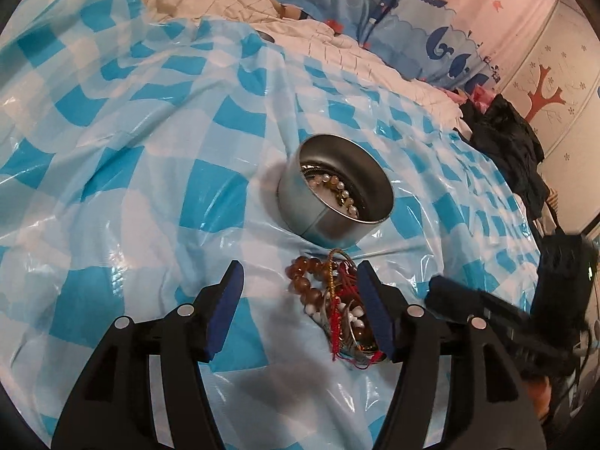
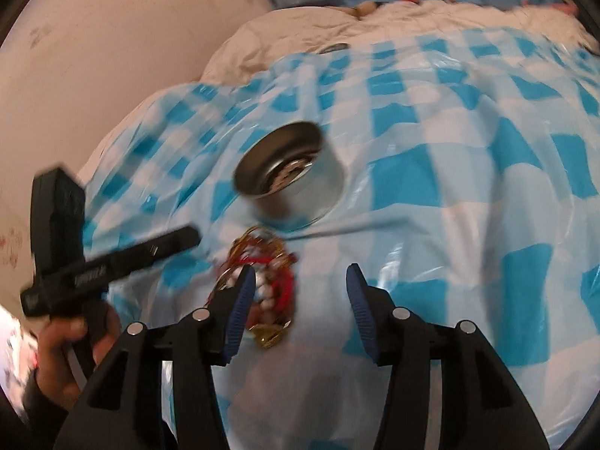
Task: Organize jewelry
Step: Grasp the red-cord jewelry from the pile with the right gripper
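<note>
**Inspector:** Report your jaws, nearest first.

**Operator:** My left gripper (image 1: 298,281) stands spread wide with nothing held; its right pad is just beside the tangled heap of brown bead bracelets, white beads, gold chain and red cord (image 1: 337,303). My right gripper (image 2: 300,281) is likewise released and empty, with its left pad at the heap's edge.

**Inspector:** Handling?

**Operator:** My judgement is that the heap is light and limp, likely to snag and trail. The brown bead loop looks like the firmest hold; thin chain may slip off the pads.

**Inspector:** Beyond it?

**Operator:** The heap lies on the glossy blue-and-white checked plastic sheet (image 1: 150,150) over the bed. Just past it stands the round silver metal tin (image 1: 335,202), open, with a pearl strand already inside.

**Inspector:** Any writing?

**Operator:** There are pale markings on the left tool's body in the right view, too blurred to read.
</note>
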Tool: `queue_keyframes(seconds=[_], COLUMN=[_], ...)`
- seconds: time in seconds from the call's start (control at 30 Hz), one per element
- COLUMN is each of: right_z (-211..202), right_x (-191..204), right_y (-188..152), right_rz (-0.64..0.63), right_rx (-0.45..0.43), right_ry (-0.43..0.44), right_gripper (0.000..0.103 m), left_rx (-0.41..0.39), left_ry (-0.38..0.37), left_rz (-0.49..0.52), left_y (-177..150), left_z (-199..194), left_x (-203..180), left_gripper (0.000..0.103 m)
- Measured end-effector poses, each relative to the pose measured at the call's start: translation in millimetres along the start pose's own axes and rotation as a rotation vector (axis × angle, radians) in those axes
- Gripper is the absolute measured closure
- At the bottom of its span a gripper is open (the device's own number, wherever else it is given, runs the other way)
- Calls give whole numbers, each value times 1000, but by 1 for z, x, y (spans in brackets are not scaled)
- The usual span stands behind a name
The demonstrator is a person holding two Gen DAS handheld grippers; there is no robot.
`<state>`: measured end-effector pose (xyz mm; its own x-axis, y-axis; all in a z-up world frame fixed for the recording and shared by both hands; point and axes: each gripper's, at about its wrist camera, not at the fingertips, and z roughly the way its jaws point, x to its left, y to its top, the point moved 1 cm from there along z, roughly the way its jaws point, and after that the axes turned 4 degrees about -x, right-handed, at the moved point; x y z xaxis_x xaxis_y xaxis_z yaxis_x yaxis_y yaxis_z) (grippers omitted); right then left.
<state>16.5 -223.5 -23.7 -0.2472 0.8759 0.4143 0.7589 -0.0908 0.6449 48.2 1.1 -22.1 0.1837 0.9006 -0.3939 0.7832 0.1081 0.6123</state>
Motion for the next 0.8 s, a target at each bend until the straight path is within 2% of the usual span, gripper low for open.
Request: queue_keyframes(seconds=[0.1, 0.2, 0.37, 0.47, 0.57, 0.67, 0.7, 0.77, 0.8], right_z=[2, 1, -5, 7, 25, 44, 48, 54, 53], right_x=[21, 38, 49, 56, 60, 66, 66, 64, 63], right_y=[-6, -10, -10, -4, 2, 3, 2, -1, -2], right_rz=[-103, -209, -248, -274, -285, -305, -311, -311, -309], right_rx=[-6, -40, -102, -90, -50, -3, 11, 30, 28], right_ry=[-4, -39, 8, 4, 18, 5, -2, -12, -10], right_gripper=[54, 54, 60, 63, 76, 80, 85, 89, 97], left_rx=[-13, -13, -23, -45, -67, -81, -83, -85, -85], left_ry=[3, 1, 5, 12, 3, 5, 4, 3, 3], left_rz=[-19, -24, -33, -73, -117, -135, -137, -138, -138], left_y=[2, 2, 3, 8, 12, 15, 15, 15, 15], left_z=[-3, -3, -5, -9, -15, -20, -21, -22, -22], left_x=[3, 4, 5, 13, 22, 28, 28, 29, 30], left_gripper=[37, 37, 35, 32, 32, 31, 31, 30, 30])
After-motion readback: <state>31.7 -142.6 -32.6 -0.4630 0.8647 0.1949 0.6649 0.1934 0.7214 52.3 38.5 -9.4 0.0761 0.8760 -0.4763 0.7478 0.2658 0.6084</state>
